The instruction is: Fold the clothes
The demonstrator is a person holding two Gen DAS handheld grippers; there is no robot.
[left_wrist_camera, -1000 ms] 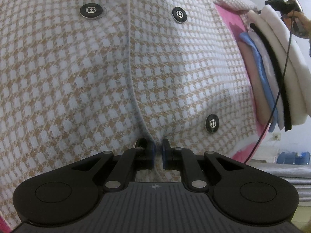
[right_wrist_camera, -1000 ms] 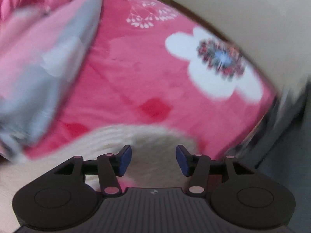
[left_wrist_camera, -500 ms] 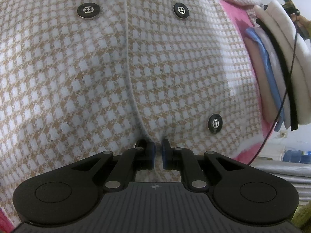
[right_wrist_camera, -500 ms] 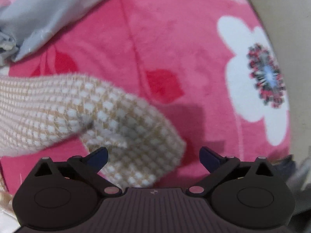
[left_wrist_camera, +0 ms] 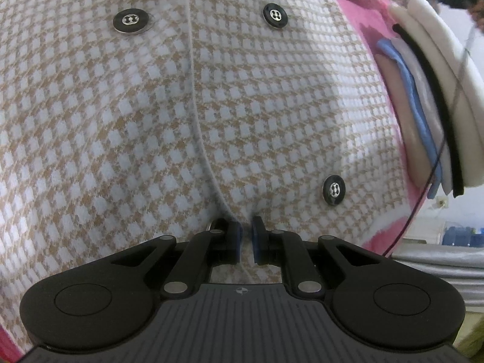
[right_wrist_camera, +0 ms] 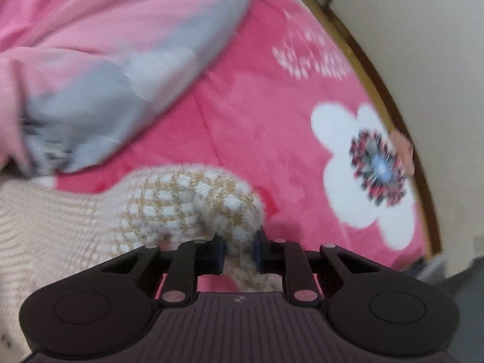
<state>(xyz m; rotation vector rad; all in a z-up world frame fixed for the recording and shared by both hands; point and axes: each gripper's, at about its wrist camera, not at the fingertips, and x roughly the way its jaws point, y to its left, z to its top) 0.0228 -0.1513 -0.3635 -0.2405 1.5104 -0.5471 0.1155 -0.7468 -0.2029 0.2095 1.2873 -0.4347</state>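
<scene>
While the left tool [left_wrist_camera: 245, 236] pinches the near hem of the houndstooth cardigan [left_wrist_camera: 211, 106], its two blue pads stand almost together with the knit's front edge caught between them. The tan-and-white cardigan fills nearly the whole left wrist view, lying spread on the pink blanket [left_wrist_camera: 357, 15], its front opening running from far to near down the middle. Three dark four-hole buttons show: one far left [left_wrist_camera: 130, 20], one far right [left_wrist_camera: 275, 15] and one near right [left_wrist_camera: 334, 189]. No lettering can be read on them, and no label or brand shows anywhere. To the right lies a stack of folded clothes [left_wrist_camera: 435, 90], white, black and blue layers seen edge-on, with a thin dark cable [left_wrist_camera: 423, 193] crossing it.

In the right wrist view, the right tool [right_wrist_camera: 239, 252] has just been closing, and its pads now grip the rounded end of the cardigan's sleeve [right_wrist_camera: 193, 202]. The picture is blurred. Beyond the sleeve spreads the pink blanket with a big white flower [right_wrist_camera: 366, 175] to the right, and a pink and grey garment [right_wrist_camera: 121, 69] lies far left. A wooden bed edge [right_wrist_camera: 378, 84] borders the blanket on the right.
</scene>
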